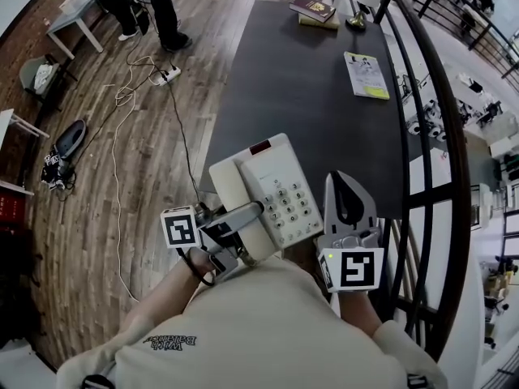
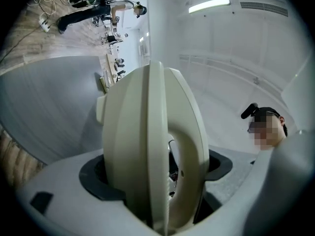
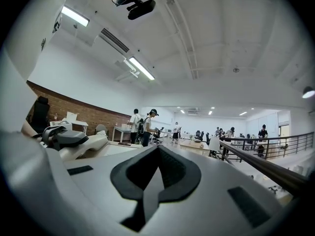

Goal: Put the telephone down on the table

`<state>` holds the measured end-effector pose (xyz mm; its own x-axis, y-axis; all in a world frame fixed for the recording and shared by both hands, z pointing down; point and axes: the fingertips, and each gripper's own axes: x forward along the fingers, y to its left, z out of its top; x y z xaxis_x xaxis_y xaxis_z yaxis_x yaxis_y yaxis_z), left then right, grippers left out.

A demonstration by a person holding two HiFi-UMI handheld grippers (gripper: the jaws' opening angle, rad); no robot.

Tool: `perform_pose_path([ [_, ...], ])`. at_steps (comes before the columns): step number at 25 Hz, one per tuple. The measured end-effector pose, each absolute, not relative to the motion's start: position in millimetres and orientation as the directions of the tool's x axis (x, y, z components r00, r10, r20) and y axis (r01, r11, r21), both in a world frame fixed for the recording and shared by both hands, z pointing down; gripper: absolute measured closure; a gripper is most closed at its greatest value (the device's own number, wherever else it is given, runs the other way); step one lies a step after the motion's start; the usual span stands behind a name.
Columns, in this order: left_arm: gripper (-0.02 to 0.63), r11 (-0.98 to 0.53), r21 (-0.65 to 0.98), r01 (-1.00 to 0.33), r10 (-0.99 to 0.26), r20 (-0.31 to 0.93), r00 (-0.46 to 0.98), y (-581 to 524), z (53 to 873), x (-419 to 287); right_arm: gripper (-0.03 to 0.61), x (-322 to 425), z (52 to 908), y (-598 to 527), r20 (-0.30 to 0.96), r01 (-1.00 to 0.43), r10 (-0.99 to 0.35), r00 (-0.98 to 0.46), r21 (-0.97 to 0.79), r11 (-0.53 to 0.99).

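The cream telephone (image 1: 263, 197), with its handset on the cradle and its keypad facing up, is held at the near end of the dark table (image 1: 308, 87). My left gripper (image 1: 243, 217) is shut on its handset side. In the left gripper view the handset (image 2: 152, 146) fills the space between the jaws of the left gripper (image 2: 157, 181). My right gripper (image 1: 347, 186) is just right of the telephone, pointing away from me, shut and empty. In the right gripper view the right gripper (image 3: 156, 173) has closed jaws and the telephone (image 3: 86, 144) lies to the left. I cannot tell whether the telephone touches the table.
Books (image 1: 312, 8) and a lamp (image 1: 357, 19) sit at the table's far end, a yellow-edged booklet (image 1: 366, 75) at its right side. A black railing (image 1: 422, 136) runs along the right. Cables and a power strip (image 1: 166, 74) lie on the wooden floor at left, and people (image 1: 154, 6) stand beyond them.
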<state>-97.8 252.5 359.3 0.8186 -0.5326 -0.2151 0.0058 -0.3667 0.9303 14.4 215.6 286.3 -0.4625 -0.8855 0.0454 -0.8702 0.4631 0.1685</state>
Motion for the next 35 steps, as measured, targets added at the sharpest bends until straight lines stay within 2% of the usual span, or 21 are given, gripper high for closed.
perform_pose_path([
  [18,0.166,-0.381,0.923,0.063,-0.504,-0.265,0.822,221,344,-43,0.577,89,277,185,-0.028,-0.909,-0.92,-0.392,0.165,0.382],
  [24,0.166,-0.363,0.929,0.08,-0.487,-0.262,0.834,176,349,-39,0.577,99,263,143,-0.068,-0.922,-0.935,-0.349,0.201,0.33],
  [35,0.166,-0.37,0.925,0.087,-0.457,-0.262,0.85,80,349,-49,0.577,93,264,46,-0.038,-0.929,-0.949,-0.312,0.221,0.296],
])
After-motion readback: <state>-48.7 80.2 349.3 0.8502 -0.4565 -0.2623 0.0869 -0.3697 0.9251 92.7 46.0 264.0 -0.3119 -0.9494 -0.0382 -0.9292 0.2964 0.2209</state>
